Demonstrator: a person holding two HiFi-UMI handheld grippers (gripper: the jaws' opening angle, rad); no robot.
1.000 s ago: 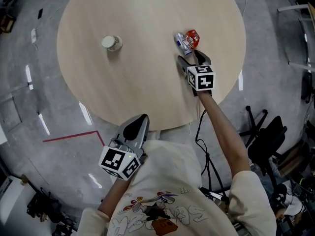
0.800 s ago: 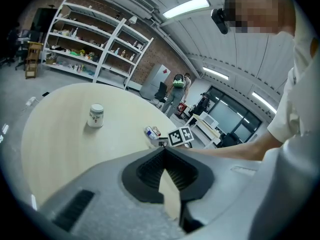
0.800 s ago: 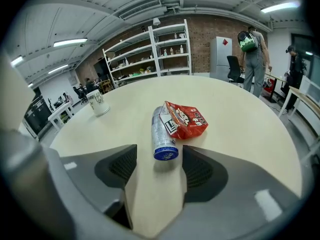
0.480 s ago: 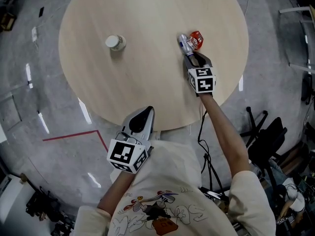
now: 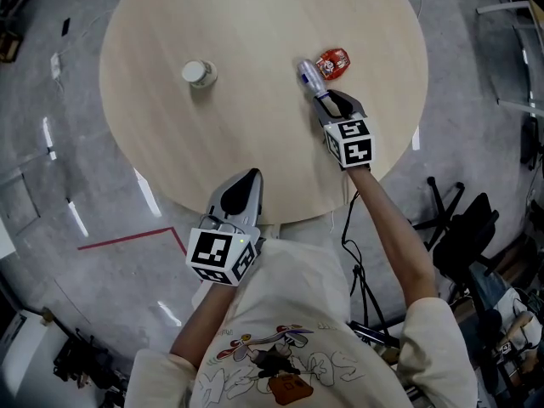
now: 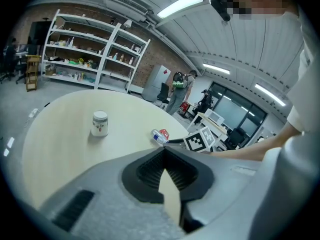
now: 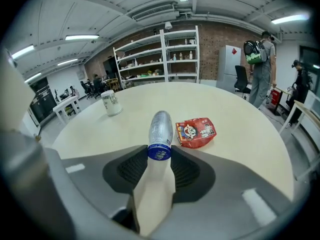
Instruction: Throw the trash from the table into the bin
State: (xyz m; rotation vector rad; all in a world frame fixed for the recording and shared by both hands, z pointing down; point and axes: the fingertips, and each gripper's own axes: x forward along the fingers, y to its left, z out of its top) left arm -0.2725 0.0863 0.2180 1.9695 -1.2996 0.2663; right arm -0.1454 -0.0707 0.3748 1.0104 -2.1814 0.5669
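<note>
White cup (image 5: 196, 73): upright on the left part of the round table (image 5: 255, 7), well apart from both grippers; untouched, probably a later pick.
Left gripper (image 5: 244, 185): jaws pressed together on nothing, held over the near table edge close to the body; judged idle and kept clear of the working side.
Plastic bottle (image 5: 308, 75): on its side, blue cap end pinched between the right pads, body pointing away; gripped at the narrow, stiff end, likely firmer than the crushable body.
Right gripper (image 5: 325, 98): jaws just closed in, now narrow and clamped on the bottle's cap end, angled downward.
Red snack packet (image 5: 332, 62): flat on the table just beside the bottle; apparently left for another trip.
Bin: in no view, so carry direction unknown.
</note>
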